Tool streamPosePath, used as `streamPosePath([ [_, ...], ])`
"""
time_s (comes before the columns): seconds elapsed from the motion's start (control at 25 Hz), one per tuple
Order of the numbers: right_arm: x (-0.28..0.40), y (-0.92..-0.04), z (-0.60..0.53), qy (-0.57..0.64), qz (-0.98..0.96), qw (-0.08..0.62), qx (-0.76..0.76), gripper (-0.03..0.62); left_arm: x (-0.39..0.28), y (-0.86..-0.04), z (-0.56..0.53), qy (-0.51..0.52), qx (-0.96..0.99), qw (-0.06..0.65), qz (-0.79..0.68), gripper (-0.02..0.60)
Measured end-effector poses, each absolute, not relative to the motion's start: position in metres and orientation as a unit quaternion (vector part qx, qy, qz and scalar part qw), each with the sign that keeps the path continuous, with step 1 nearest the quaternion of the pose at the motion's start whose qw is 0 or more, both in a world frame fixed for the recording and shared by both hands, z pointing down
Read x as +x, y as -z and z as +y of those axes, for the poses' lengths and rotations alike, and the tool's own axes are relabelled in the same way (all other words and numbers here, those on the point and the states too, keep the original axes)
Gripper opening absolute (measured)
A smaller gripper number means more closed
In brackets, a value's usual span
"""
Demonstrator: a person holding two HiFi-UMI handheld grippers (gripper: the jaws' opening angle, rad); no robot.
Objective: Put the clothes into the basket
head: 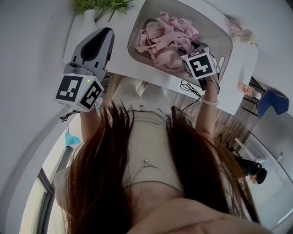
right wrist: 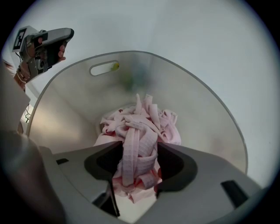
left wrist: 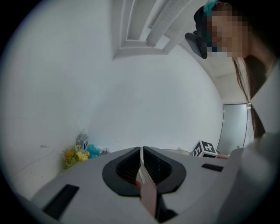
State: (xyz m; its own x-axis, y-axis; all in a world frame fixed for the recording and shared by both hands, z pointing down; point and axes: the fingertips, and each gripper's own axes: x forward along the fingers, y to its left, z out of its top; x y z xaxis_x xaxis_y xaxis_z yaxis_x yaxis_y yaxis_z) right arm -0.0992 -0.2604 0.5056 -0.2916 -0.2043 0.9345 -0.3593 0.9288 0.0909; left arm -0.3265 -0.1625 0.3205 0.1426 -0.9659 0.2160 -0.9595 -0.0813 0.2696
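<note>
A grey oval basket [head: 135, 34] stands on the white table and holds a heap of pink clothes [head: 167, 37]. My right gripper [head: 192, 55] hangs over the basket's near right side. In the right gripper view its jaws stand apart, with a pink checked cloth [right wrist: 139, 131] bunched in the gap [right wrist: 139, 152] and resting on the heap inside the basket wall [right wrist: 199, 116]. My left gripper [head: 105, 34] is held up left of the basket, apart from it. Its jaws are pressed together with nothing between them [left wrist: 141, 151].
A green plant [head: 103, 5] stands at the table's far edge, left of the basket. The left gripper view shows yellow flowers [left wrist: 71, 158] and a water bottle [left wrist: 82, 140] by a white wall. Another person [head: 254, 172] is at lower right on the floor.
</note>
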Motion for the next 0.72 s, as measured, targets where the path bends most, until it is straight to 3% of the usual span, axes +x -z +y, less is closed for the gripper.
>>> streamPosePath([
  [0.4, -0.092, -0.464, -0.257, -0.057, -0.806, 0.538, 0.242, 0.259, -0.319, -0.313, -0.164, 0.011, 0.768, 0.165, -0.619, 0.008],
  [0.72, -0.086, -0.44, -0.238, -0.032, -0.825, 0.492, 0.277, 0.211, -0.279, -0.302, -0.161, -0.001, 0.798, 0.15, -0.583, 0.006],
])
